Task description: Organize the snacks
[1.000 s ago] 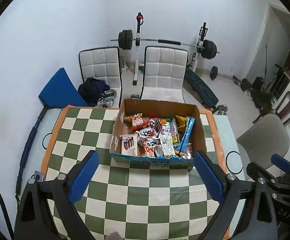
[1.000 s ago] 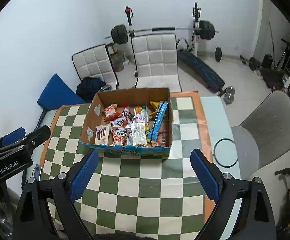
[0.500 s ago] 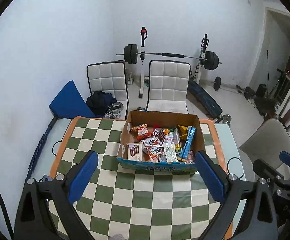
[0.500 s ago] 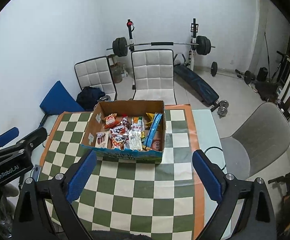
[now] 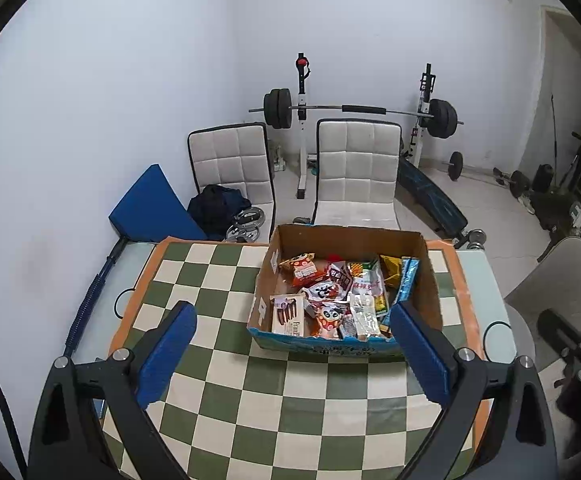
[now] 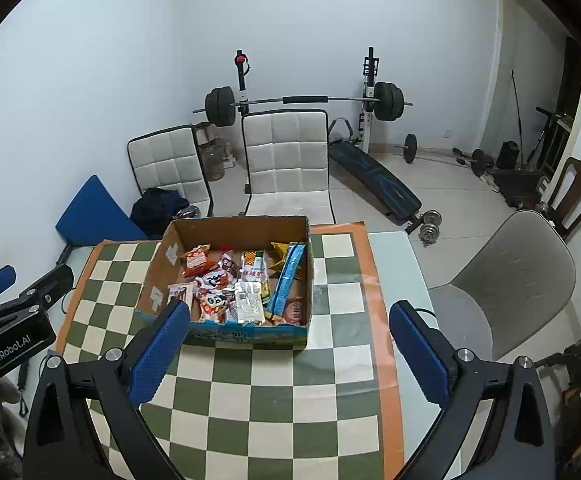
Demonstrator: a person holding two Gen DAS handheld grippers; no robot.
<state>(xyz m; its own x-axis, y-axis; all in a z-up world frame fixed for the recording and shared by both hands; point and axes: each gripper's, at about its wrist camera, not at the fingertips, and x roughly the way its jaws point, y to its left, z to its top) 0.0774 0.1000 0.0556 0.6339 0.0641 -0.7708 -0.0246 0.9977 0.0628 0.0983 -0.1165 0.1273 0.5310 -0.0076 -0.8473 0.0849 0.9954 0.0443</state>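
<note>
A cardboard box (image 5: 428, 276) full of mixed snack packets (image 5: 330, 296) sits on the far half of the green-and-cream checkered tablecloth (image 5: 282, 392). It also shows in the right wrist view (image 6: 158, 276), with a long blue packet (image 6: 288, 280) at its right side. My left gripper (image 5: 294, 348) is open and empty, held above the cloth in front of the box. My right gripper (image 6: 290, 348) is open and empty, likewise in front of the box. Each gripper shows at the edge of the other's view.
Two white padded chairs (image 5: 354, 172) stand behind the table, with a barbell rack (image 5: 354, 110) at the wall. A grey chair (image 6: 514, 280) stands to the table's right. A blue wedge cushion (image 5: 150, 208) and dark bag lie at the far left.
Both grippers have pulled back and risen away from the box, which looks smaller and farther. Both stay open and empty.
</note>
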